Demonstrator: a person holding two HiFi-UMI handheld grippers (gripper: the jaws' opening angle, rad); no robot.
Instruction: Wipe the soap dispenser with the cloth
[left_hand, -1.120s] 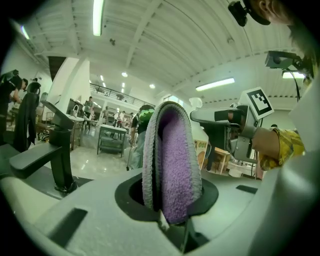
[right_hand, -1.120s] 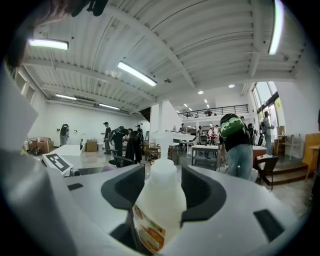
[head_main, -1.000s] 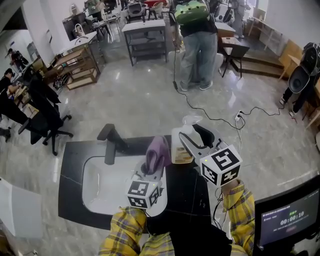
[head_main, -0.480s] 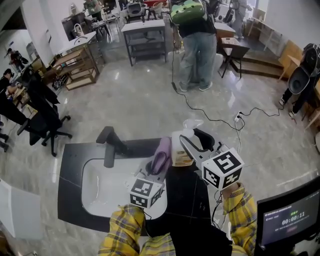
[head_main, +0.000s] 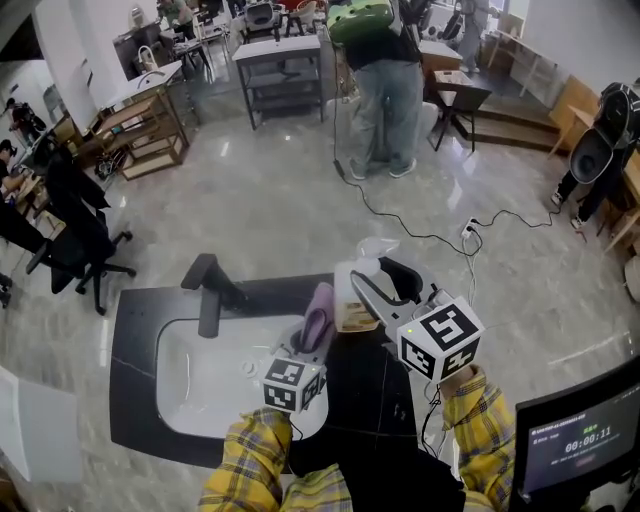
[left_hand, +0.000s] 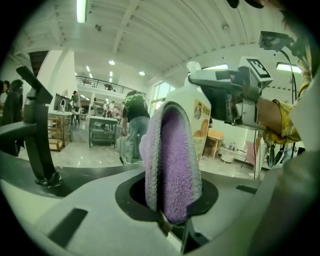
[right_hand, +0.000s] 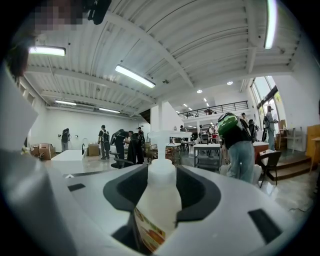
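The white soap dispenser (head_main: 350, 296) with an orange label stands at the black counter's back edge, and my right gripper (head_main: 372, 282) is shut on its body. Those jaws have just been closing with the bottle between them. In the right gripper view the soap dispenser (right_hand: 156, 202) fills the gap of my right gripper (right_hand: 160, 220). My left gripper (head_main: 312, 338) is shut on a folded purple cloth (head_main: 319, 312), which rests against the bottle's left side. In the left gripper view the cloth (left_hand: 171, 165) stands upright in front of the soap dispenser (left_hand: 196, 107).
A black faucet (head_main: 205, 288) rises over the white sink (head_main: 195, 385) set into the counter (head_main: 132, 340) at the left. A monitor (head_main: 575, 435) sits at the lower right. A person (head_main: 385, 90) stands beyond, and a cable (head_main: 440, 240) trails across the floor.
My left gripper has sunk and carried the cloth lower, close against the bottle's left side. The right gripper and the bottle have stayed put.
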